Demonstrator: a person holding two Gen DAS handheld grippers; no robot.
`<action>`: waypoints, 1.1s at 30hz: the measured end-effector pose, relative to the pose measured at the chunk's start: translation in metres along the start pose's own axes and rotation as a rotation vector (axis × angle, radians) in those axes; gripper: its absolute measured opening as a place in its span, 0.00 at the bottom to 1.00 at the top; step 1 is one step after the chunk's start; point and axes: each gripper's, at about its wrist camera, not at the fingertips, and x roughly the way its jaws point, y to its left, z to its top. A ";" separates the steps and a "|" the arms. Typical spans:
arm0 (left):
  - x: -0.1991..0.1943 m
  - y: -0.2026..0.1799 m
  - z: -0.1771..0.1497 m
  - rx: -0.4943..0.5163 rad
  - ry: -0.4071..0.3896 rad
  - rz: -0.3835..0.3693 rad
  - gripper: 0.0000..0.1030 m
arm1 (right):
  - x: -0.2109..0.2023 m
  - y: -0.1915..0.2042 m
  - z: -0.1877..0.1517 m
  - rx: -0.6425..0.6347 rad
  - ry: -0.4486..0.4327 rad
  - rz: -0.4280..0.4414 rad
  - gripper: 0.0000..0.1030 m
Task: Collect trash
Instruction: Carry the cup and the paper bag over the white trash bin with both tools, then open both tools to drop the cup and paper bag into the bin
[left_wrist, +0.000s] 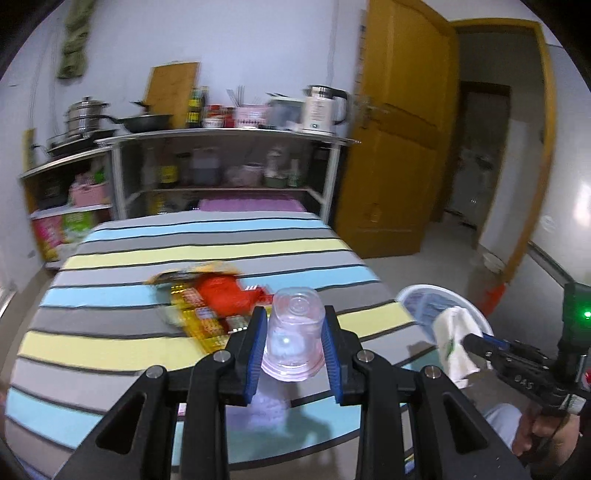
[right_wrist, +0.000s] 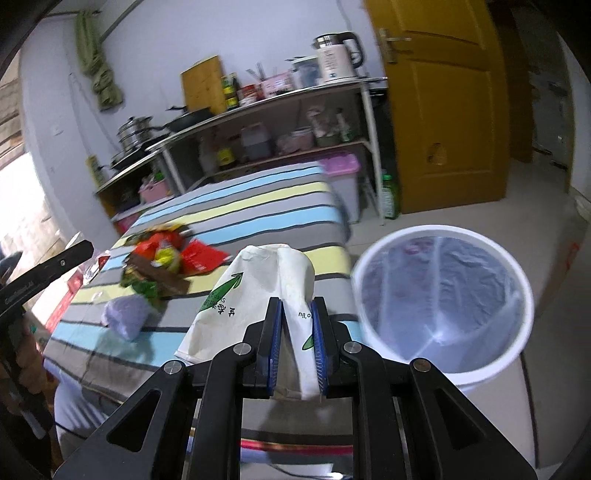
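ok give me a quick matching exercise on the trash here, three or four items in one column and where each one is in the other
Items:
1. clear plastic cup
2. white paper bag
3. red snack wrappers
4. purple crumpled wad

Places:
A. lying loose near the table's front edge
B. held in the right tongs
C. piled mid-table on the striped cloth
D. held in the left tongs

Pairs: 1-D, 2-B, 3-C, 4-A
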 end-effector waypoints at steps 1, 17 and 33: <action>0.006 -0.010 0.002 0.009 0.006 -0.026 0.30 | -0.001 -0.005 0.001 0.009 -0.004 -0.013 0.16; 0.094 -0.127 0.016 0.128 0.102 -0.286 0.30 | 0.001 -0.099 0.006 0.116 0.002 -0.203 0.16; 0.155 -0.171 0.000 0.160 0.221 -0.347 0.46 | 0.039 -0.140 -0.001 0.166 0.110 -0.256 0.18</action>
